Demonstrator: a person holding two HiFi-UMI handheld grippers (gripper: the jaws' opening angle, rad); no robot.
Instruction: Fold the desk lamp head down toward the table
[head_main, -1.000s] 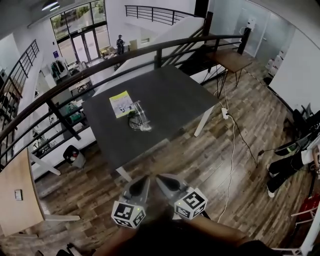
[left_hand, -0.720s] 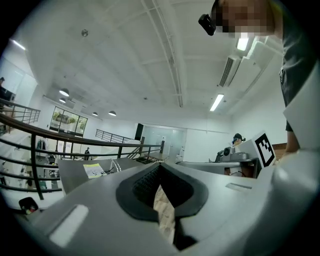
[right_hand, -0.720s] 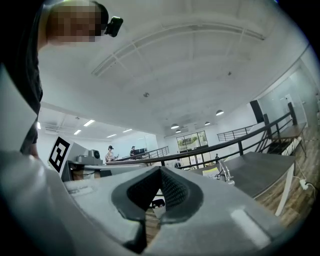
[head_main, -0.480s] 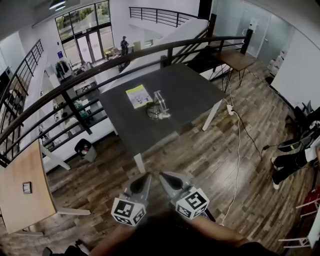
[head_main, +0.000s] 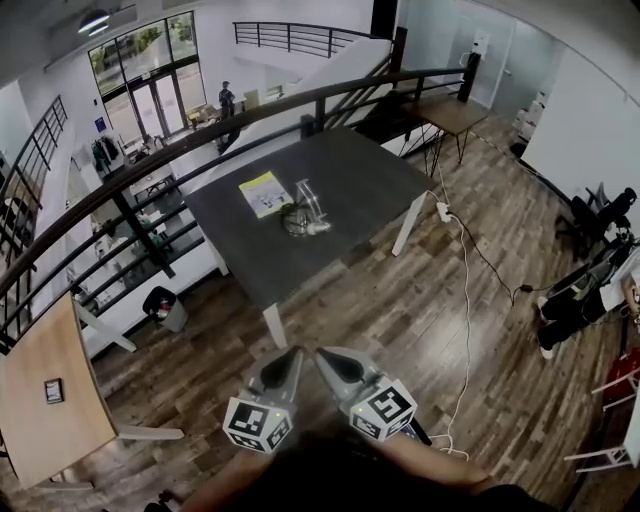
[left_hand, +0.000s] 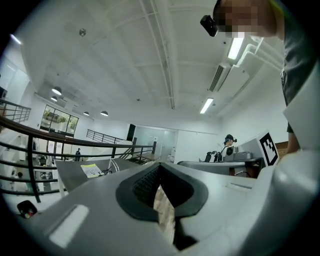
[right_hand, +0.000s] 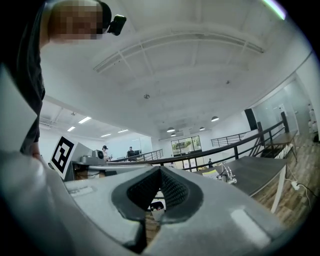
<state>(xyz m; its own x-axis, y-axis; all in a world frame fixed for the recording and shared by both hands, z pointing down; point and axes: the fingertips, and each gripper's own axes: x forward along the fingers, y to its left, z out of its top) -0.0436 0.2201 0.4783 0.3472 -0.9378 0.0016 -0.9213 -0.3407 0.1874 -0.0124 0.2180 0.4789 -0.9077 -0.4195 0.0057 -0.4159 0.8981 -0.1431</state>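
Observation:
A silver desk lamp stands on the dark table far ahead, its arm raised over a round base. The lamp shows small in the left gripper view and in the right gripper view. My left gripper and right gripper are side by side at the bottom of the head view, over the wooden floor and well short of the table. Both are shut with nothing between the jaws, as the left gripper and right gripper show in their own views.
A yellow sheet lies beside the lamp. A dark railing runs behind the table. A bin stands left of the table, a wooden desk at far left. A power strip and cable lie on the floor to the right.
In the head view the table and lamp have slid to the right and a little up. Both grippers stay shut, side by side at the bottom edge.

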